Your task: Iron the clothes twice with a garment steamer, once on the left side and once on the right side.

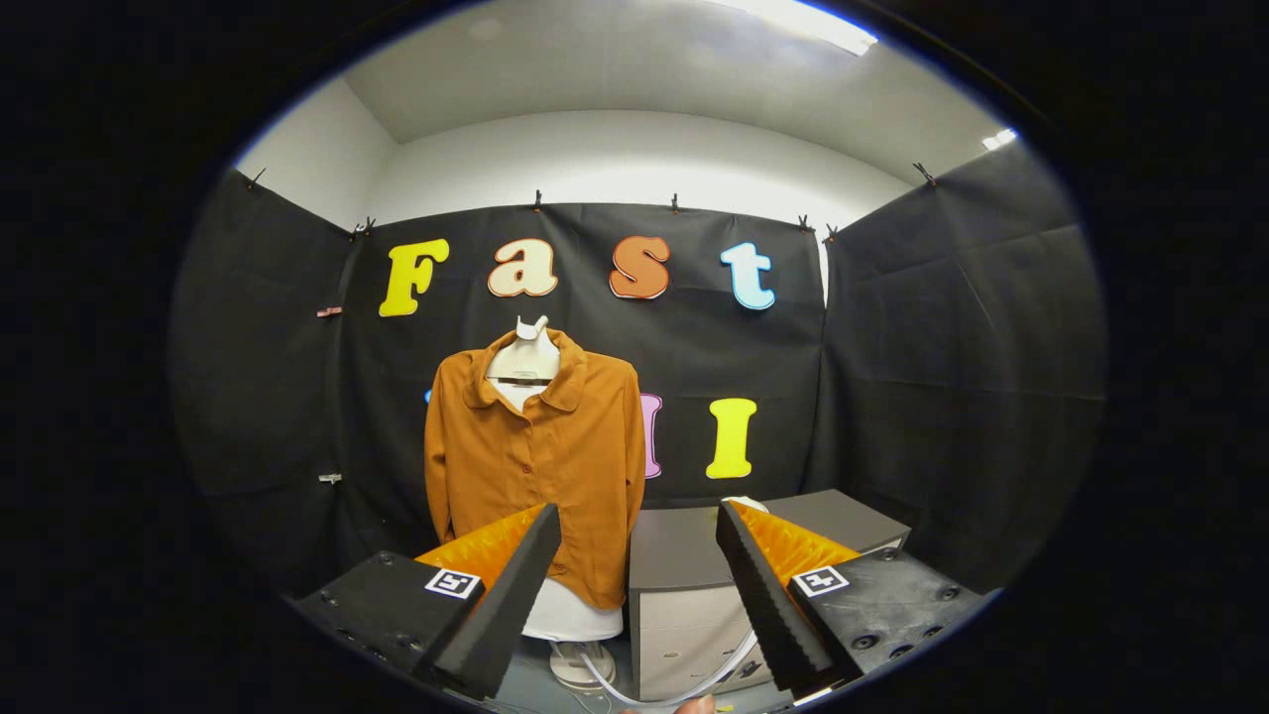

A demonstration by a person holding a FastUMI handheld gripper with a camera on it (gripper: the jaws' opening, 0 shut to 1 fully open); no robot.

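Note:
An orange-brown buttoned shirt point(535, 456) hangs on a white mannequin torso point(525, 362), upright against the booth's back wall, beyond my left finger. My gripper point(639, 521) stands open, its two fingers wide apart with nothing between them. A grey box-shaped unit point(694, 565) sits just right of the shirt, ahead between the fingers. A small white rounded part point(746, 503) peeks over the box behind my right finger; I cannot tell what it is. A white hose point(684, 689) curves along the floor in front of the box.
The mannequin stands on a white round base point(580, 662) low between the fingers. Black cloth walls close the booth on the left, back and right. A fingertip point(699, 705) of a person shows at the very bottom.

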